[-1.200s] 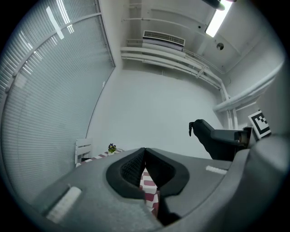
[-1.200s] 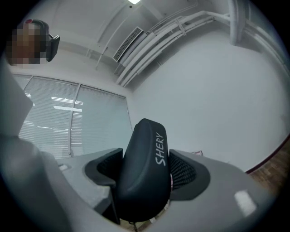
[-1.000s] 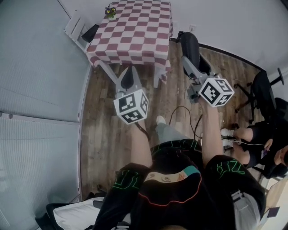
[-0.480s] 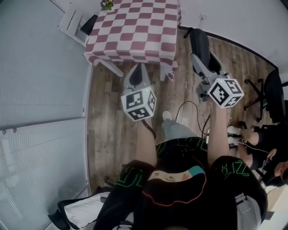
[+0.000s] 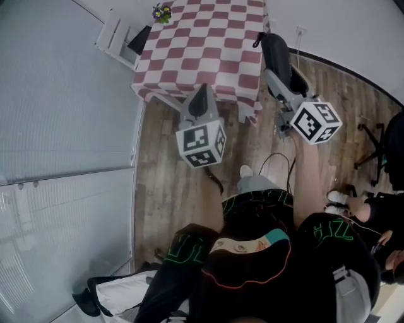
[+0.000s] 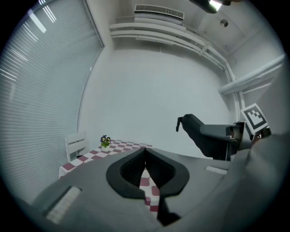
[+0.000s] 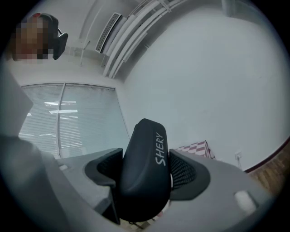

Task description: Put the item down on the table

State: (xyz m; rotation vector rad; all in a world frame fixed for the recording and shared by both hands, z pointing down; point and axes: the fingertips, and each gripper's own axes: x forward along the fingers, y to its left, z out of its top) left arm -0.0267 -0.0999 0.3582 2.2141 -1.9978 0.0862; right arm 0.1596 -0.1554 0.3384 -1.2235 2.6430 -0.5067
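— Where is the case [image 7: 146, 136] to be found?

— It is gripped by the right gripper [image 7: 147, 174]. Both jaws are pressed against its lower part, and the upper part stands out past the jaw tips. The word SHERY can be read along its side. In the head view the case [image 5: 275, 50] is seen held in the air just beside the right edge of the desk [image 5: 249, 94]. It has not been set down on it.

— And how is the left gripper [image 6: 145, 156] seen?

— Its jaws are closed, with the tips touching, and nothing is held between them. Only a strip of checked cloth [image 6: 90, 156] can be glimpsed through the slit lower down. In the head view the left gripper [image 5: 203, 94] is pointed at the near edge of the desk, above the wooden floor [image 5: 164, 183].

— What is carried by the desk?

— It is covered by the red-and-white cloth [image 5: 208, 38], which hangs over its edges. A small pot of flowers [image 5: 161, 12] is stood at the far left corner. A white chair [image 5: 117, 35] is placed just beside that corner.

— Is anything else shown?

— Blinds [image 5: 57, 94] are seen along the left side. A seated person [image 5: 372, 208] is partly caught at the right edge, well apart from the desk.
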